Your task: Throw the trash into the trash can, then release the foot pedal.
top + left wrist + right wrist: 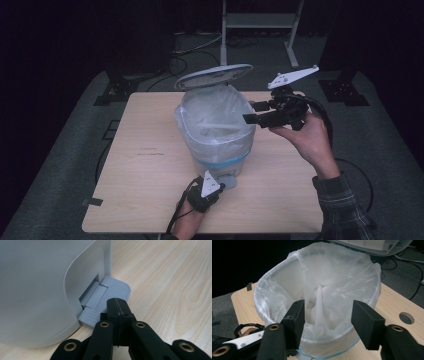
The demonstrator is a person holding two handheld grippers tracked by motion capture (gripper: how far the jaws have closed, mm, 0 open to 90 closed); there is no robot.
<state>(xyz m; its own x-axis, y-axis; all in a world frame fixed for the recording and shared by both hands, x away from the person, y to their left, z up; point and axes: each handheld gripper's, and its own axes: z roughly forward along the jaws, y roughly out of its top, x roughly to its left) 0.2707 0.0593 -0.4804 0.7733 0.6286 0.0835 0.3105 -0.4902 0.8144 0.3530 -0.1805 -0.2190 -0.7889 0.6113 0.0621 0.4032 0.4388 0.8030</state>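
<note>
One pedal bin (220, 150), mid-table toward the near edge, lid (214, 76) up; light, rigid plastic, thin slippery liner (322, 287). Best worked by its ribbed pedal (110, 298), pressed under left gripper (117, 307), jaws together. Right gripper (328, 315) spread apart, empty, above rim.

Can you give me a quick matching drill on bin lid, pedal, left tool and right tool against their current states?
Things:
1. lid
2. pedal
3. left tool
4. right tool

States:
a. jaws apart, held beside the bin's rim
b. jaws shut, tip resting on something
c. raised, tilted up behind the bin
d. under a black tip, at the bin's base

Pairs: 1-c, 2-d, 3-b, 4-a
</note>
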